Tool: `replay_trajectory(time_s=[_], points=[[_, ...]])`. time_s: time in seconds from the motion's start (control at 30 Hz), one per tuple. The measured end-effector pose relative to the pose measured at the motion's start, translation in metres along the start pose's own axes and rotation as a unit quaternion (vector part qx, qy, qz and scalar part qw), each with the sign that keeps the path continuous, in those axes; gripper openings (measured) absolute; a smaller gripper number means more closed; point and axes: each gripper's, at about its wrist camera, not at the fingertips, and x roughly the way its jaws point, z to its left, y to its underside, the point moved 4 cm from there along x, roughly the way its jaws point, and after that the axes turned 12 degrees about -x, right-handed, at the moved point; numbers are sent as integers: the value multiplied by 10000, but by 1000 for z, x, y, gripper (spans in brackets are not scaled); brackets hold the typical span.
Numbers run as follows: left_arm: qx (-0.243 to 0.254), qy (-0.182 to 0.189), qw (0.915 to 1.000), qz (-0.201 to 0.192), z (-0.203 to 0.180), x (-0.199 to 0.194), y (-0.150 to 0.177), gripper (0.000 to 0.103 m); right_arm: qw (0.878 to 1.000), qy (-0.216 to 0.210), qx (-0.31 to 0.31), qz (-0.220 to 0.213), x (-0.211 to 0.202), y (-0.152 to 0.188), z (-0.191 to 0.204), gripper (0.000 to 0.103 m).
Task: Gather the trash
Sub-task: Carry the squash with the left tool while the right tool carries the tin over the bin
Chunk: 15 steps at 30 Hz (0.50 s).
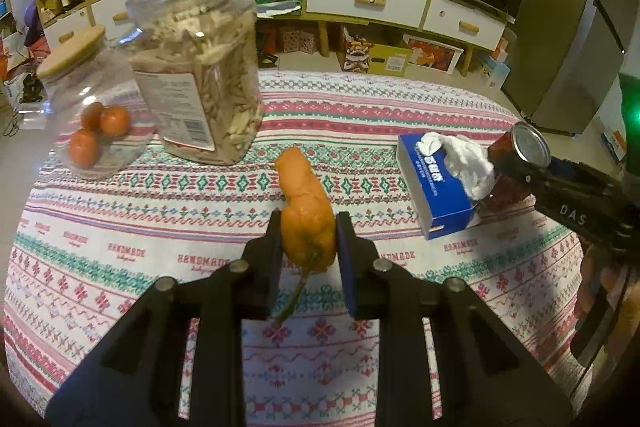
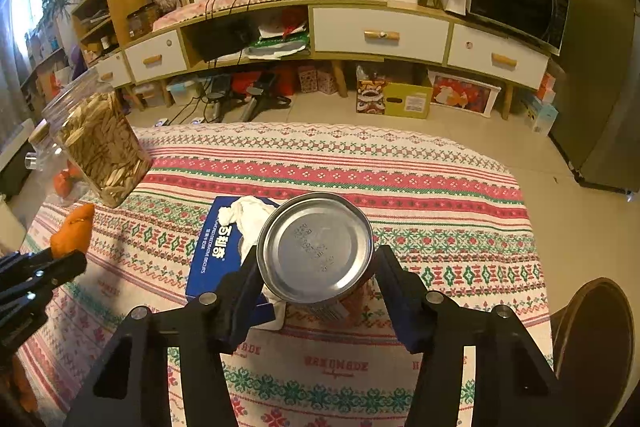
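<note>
Left gripper clamped on orange pepper, stem toward camera, above tablecloth woven with "HANDMADE". Right gripper closed around can, metal end facing lens, stamped code unreadable; "DAS" on its body in left view. Just beside can: blue box, Chinese lettering, white tissue on top. Beyond: labelled seed jar, tomato jar.

You see an orange pepper with a green stem, a blue box with white lettering, white crumpled tissue, a silver-topped red can, and a tablecloth banded in red, green and white folk motifs.
</note>
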Motion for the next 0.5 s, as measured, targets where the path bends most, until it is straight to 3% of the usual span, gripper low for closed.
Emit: replay_trajectory(time_s=[0.5], points=[[-10, 215, 9997, -139, -20, -54, 18, 27, 9996, -144, 209, -108, -84, 19, -18, 38]])
